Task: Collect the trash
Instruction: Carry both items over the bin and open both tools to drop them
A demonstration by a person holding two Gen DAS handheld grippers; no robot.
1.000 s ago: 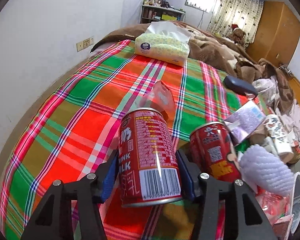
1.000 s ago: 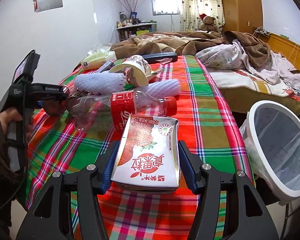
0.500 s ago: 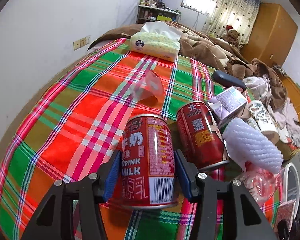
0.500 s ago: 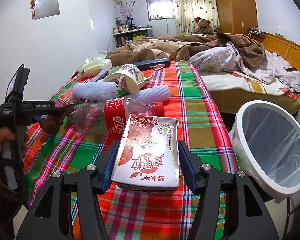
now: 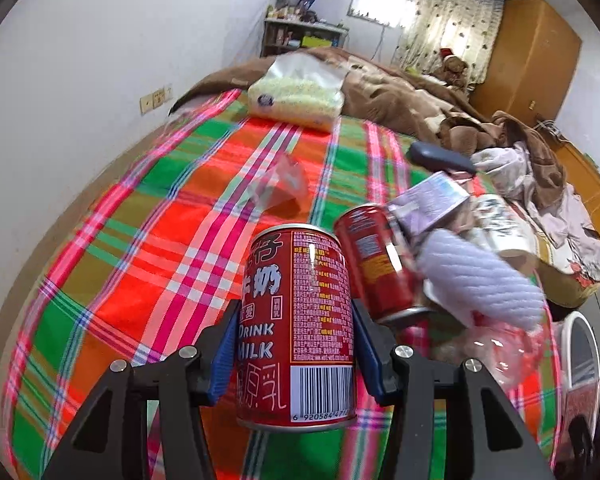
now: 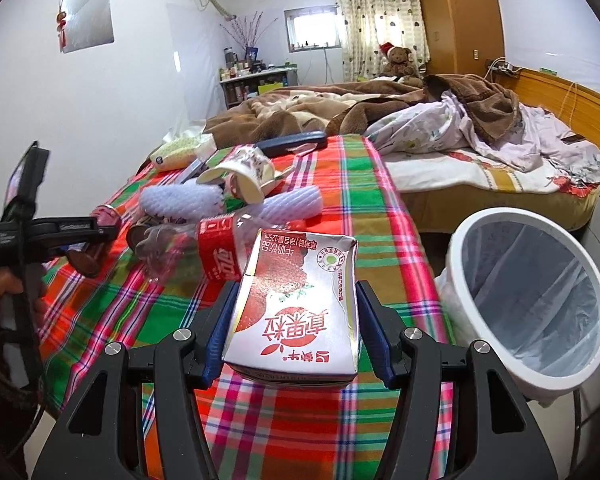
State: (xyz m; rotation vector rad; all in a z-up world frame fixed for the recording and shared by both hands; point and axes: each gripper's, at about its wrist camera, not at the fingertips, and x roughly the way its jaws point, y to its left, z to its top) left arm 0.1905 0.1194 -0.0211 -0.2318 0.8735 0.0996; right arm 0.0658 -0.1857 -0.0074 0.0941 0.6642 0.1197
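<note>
The left tool [image 5: 294, 344] is clamped on an upright red metal milk can [image 5: 296, 326] above the red, green and pink plaid cloth [image 5: 140, 216]; the right tool [image 6: 294, 330] is clamped on a red-and-white strawberry milk carton [image 6: 296, 304]; the white round trash bin with clear liner [image 6: 528, 296] stands just right of the cloth's edge; a second red can [image 5: 374, 260] lies beside the held can.
</note>
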